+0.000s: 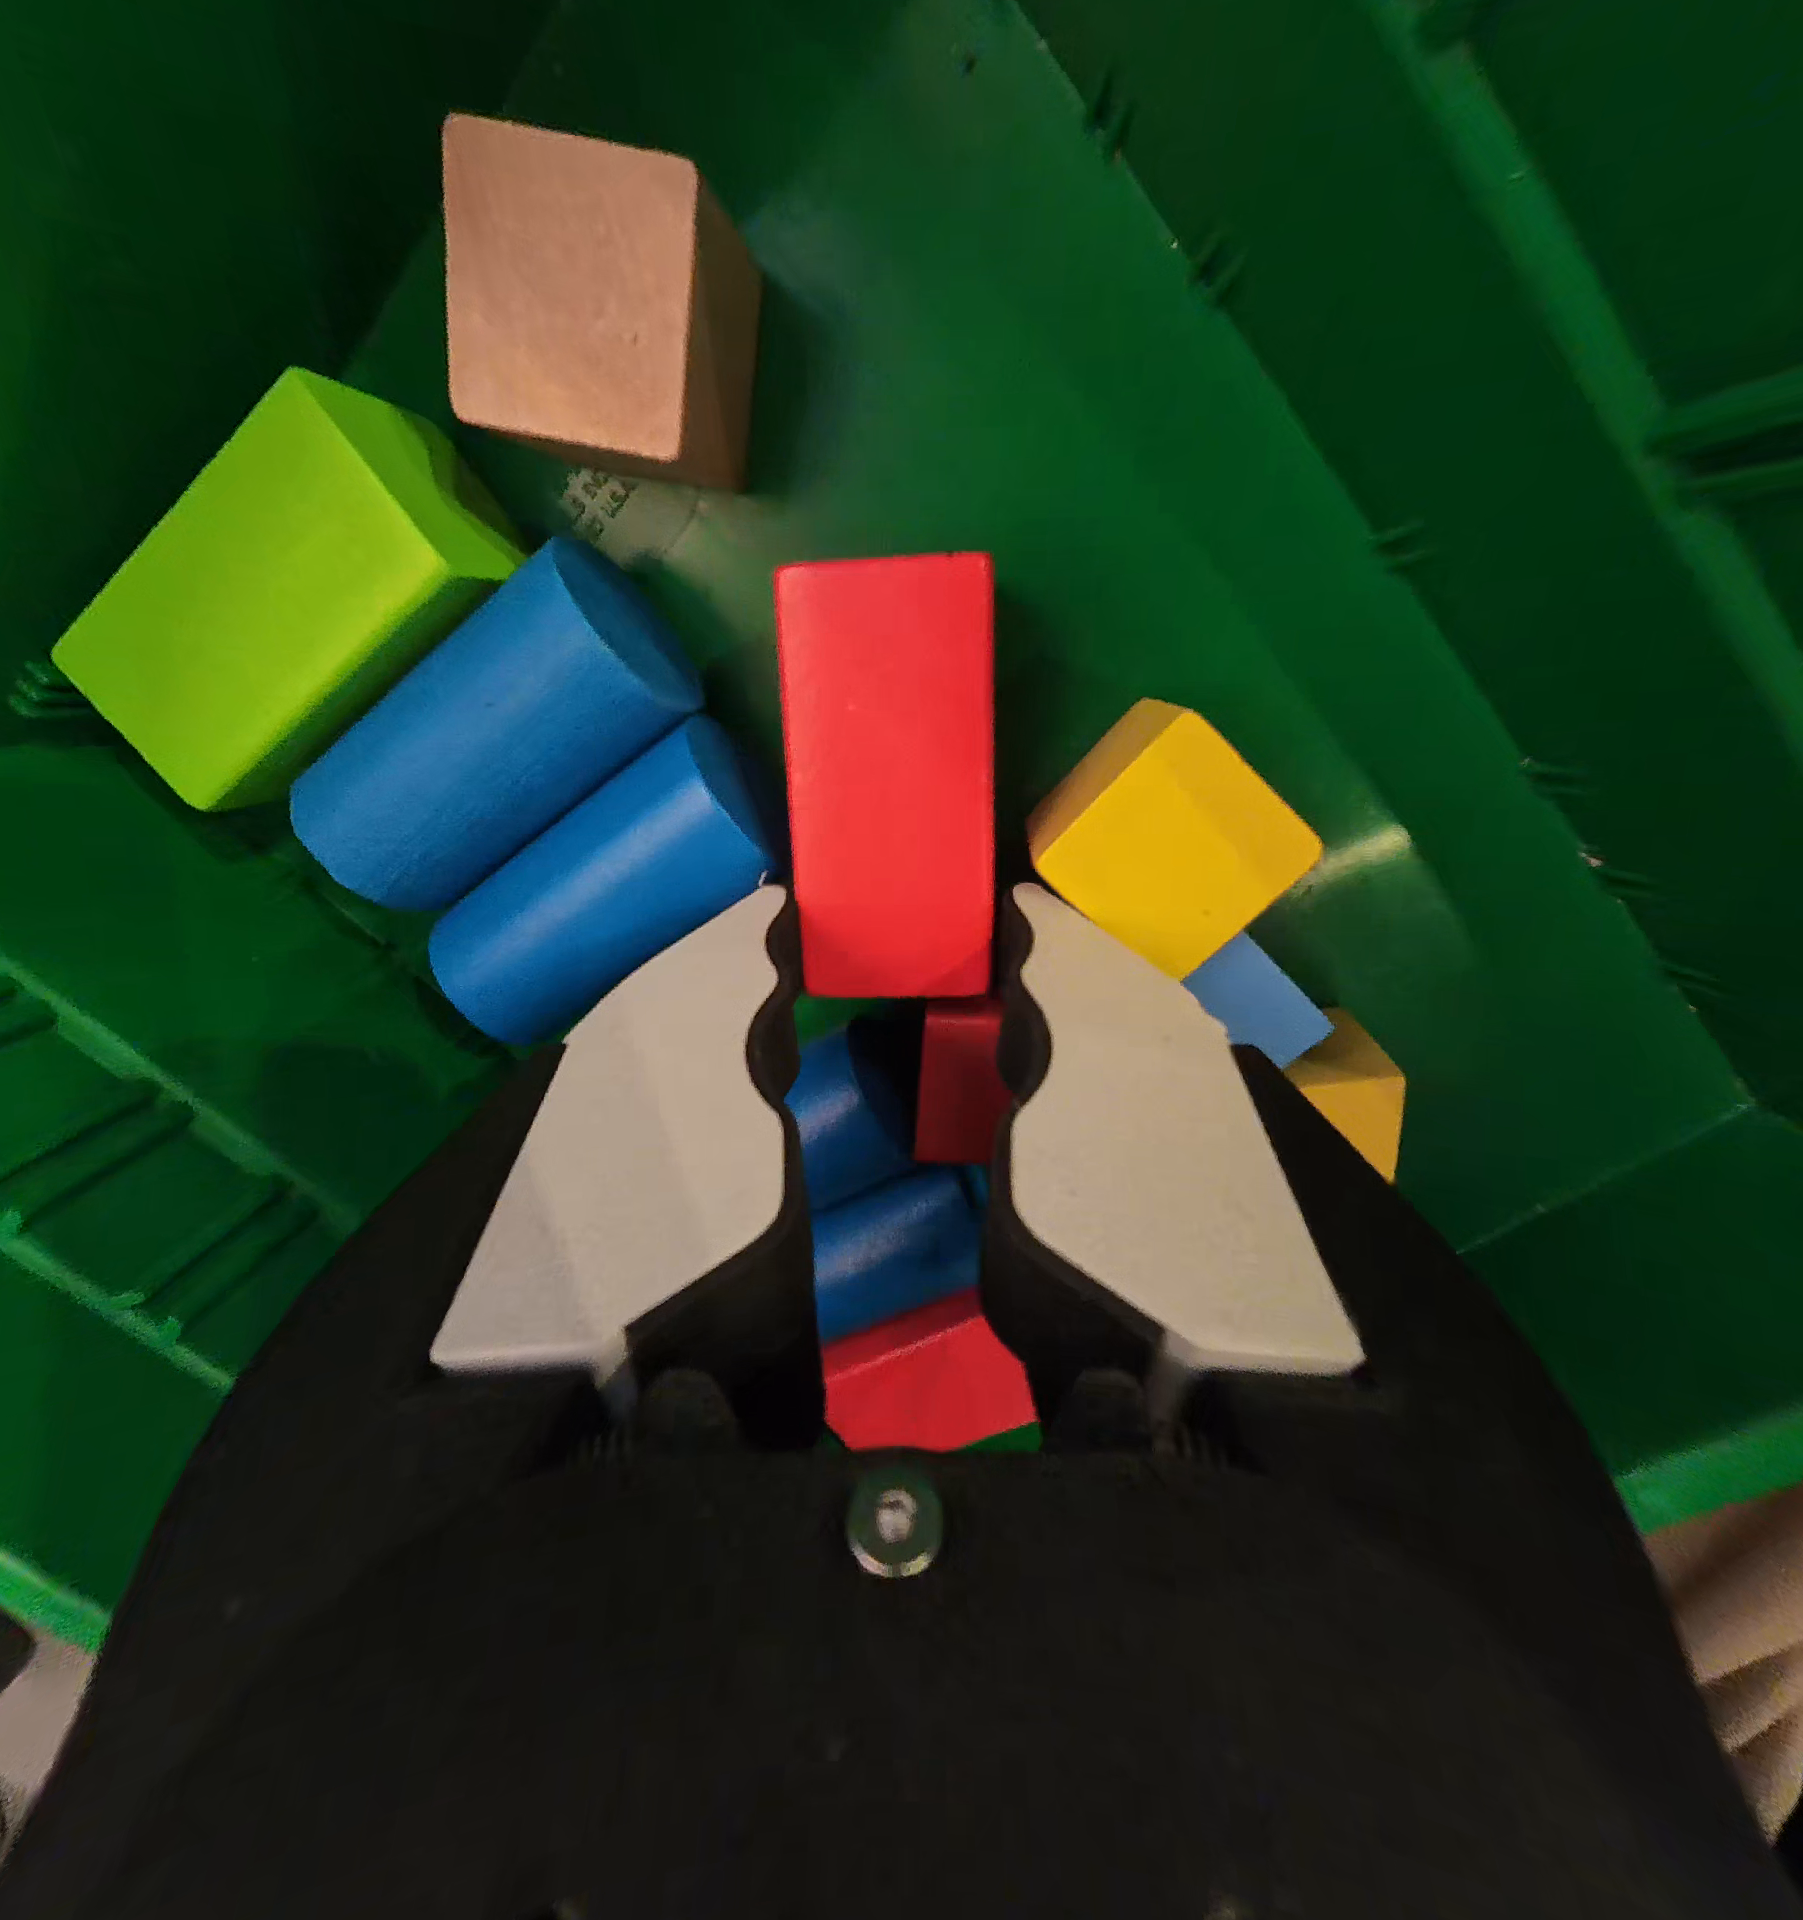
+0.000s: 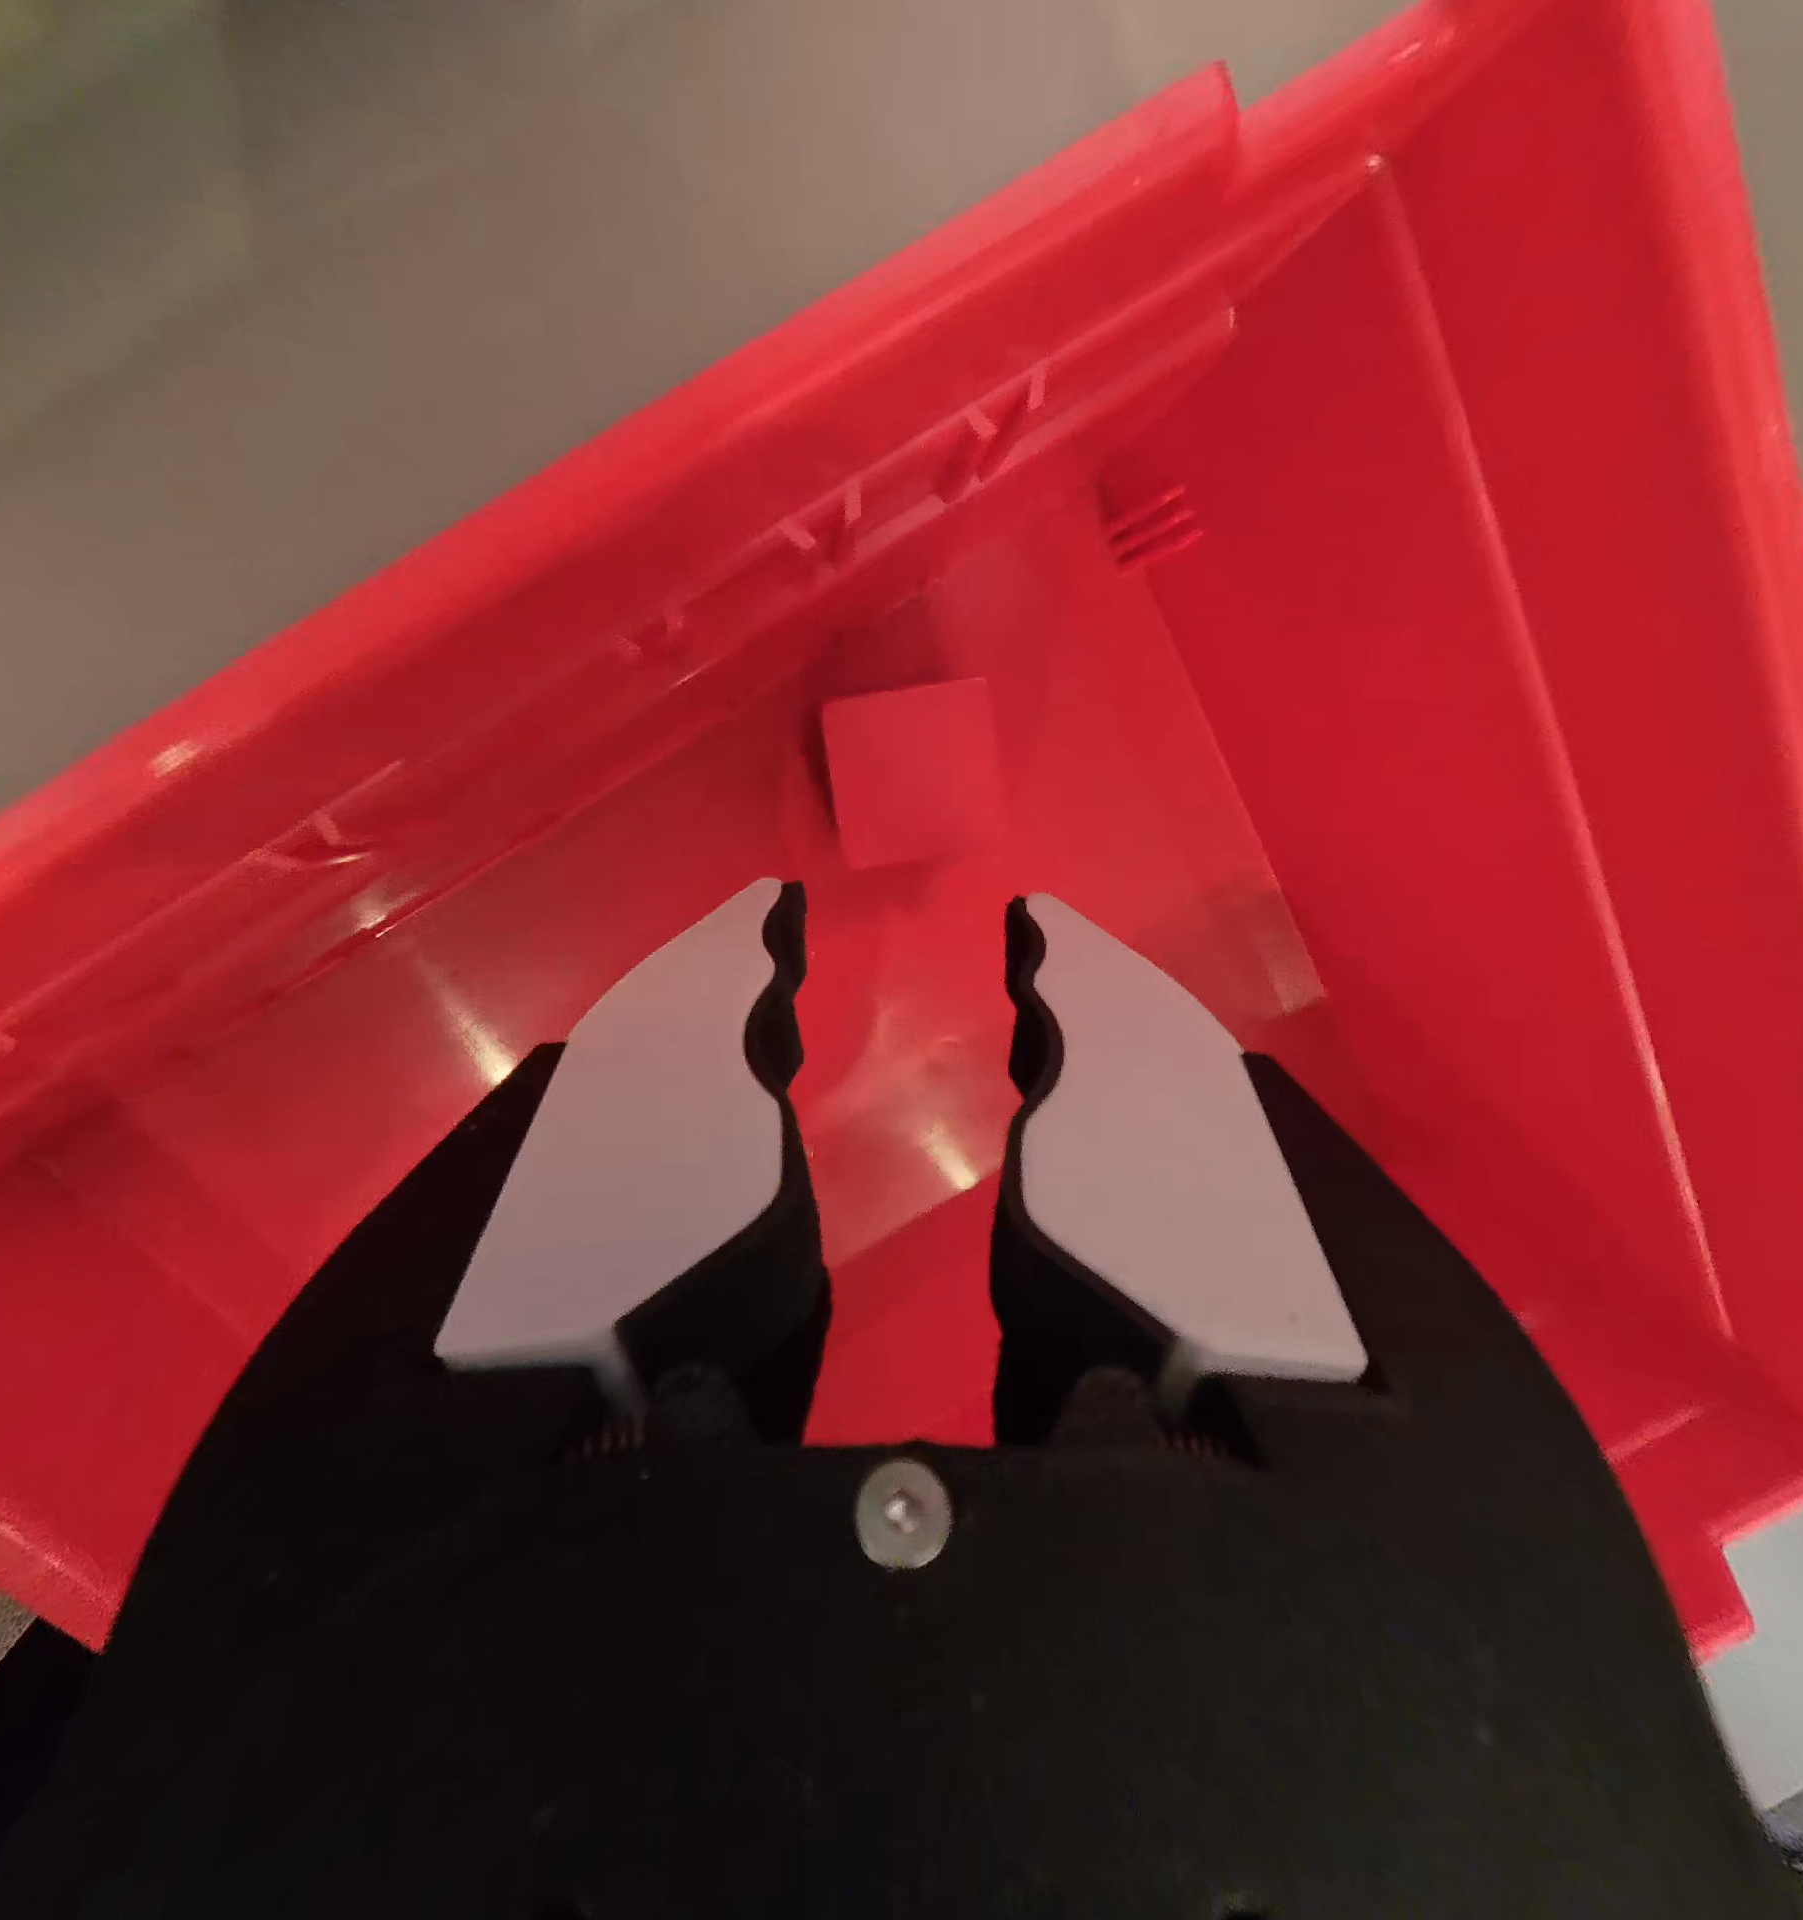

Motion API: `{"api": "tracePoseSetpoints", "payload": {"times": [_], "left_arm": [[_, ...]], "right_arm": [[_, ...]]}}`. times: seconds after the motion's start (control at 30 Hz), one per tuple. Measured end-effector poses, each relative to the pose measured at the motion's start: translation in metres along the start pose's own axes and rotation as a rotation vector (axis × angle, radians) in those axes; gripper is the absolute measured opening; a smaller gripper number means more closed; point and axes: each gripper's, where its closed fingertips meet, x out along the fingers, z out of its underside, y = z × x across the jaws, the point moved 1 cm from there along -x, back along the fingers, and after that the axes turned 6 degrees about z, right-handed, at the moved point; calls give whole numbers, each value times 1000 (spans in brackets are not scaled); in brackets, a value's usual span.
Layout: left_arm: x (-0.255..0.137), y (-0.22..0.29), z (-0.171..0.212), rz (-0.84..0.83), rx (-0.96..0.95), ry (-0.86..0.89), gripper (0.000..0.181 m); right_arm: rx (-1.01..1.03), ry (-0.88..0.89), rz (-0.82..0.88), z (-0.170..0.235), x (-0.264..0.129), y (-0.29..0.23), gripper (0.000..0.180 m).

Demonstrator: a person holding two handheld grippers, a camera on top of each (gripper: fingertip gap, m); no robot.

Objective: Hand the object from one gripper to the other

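In the left wrist view, my left gripper (image 1: 899, 902) is down inside a green bin (image 1: 1240, 520). Its jaws are closed on the near end of a long red block (image 1: 881, 769), which points away from me. In the right wrist view, my right gripper (image 2: 905, 902) is open and empty above a red bin (image 2: 1499, 727). A red cube (image 2: 907, 771) lies on that bin's floor just beyond the fingertips, slightly blurred. Neither gripper shows in the other's view.
The green bin also holds a plain wooden block (image 1: 585, 301), a lime green block (image 1: 273, 582), two blue cylinders (image 1: 523, 790), yellow blocks (image 1: 1172, 836), a light blue block (image 1: 1255, 997), and more red and blue pieces under the fingers. Pale cloth (image 1: 1770, 1662) shows outside the bin. My hands' fingertips stand some 30 centimeters from each other.
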Motion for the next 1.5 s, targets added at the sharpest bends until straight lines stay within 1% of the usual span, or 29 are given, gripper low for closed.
{"api": "tracePoseSetpoints", "payload": {"times": [0.1, 0.2, 0.33, 0.43, 0.5, 0.57, 0.6, 0.7, 0.83, 0.93, 1.03, 1.13, 1.23, 1.3, 1.33, 1.4, 1.47, 1.5], "left_arm": [[-8, 2, -5, 21, 8, 40, 35], [-20, 4, -11, 47, 14, 107, 34], [-40, 7, -20, 71, 26, 210, 34], [-62, 14, -30, 97, 58, 312, 34], [-81, 26, -41, 140, 90, 409, 35], [-104, 51, -54, 214, 197, 534, 34], [-115, 61, -58, 233, 219, 574, 34], [-143, 98, -71, 296, 336, 701, 35], [-165, 137, -81, 375, 403, 817, 34], [-172, 156, -85, 442, 413, 867, 34], [-178, 166, -86, 492, 420, 920, 34], [-180, 168, -85, 536, 398, 946, 35], [-182, 168, -85, 560, 385, 971, 35], [-182, 163, -84, 540, 372, 966, 36], [-180, 158, -83, 513, 374, 954, 36], [-177, 149, -80, 463, 371, 942, 36], [-176, 142, -79, 456, 353, 935, 35], [-173, 139, -79, 449, 348, 923, 34]], "right_arm": [[18, 43, 4, -3, -9, 2, 37], [41, 126, -2, -12, -24, 4, 38], [69, 277, -25, -34, -52, 3, 39], [76, 430, -72, -56, -78, -4, 42], [76, 539, -155, -72, -98, -16, 47], [67, 640, -248, -86, -117, -31, 52], [53, 678, -292, -92, -125, -38, 54], [16, 737, -404, -105, -140, -60, 62], [-4, 829, -593, -117, -159, -86, 64], [-31, 885, -682, -124, -173, -100, 59], [-52, 909, -756, -127, -182, -108, 40], [-61, 906, -788, -127, -185, -111, 36], [-66, 894, -769, -128, -189, -109, 35], [-43, 873, -705, -125, -190, -96, 35], [-20, 840, -648, -122, -187, -84, 35], [5, 726, -459, -107, -171, -54, 35], [18, 591, -270, -85, -151, -22, 35], [39, 530, -204, -73, -141, -8, 35]]}}
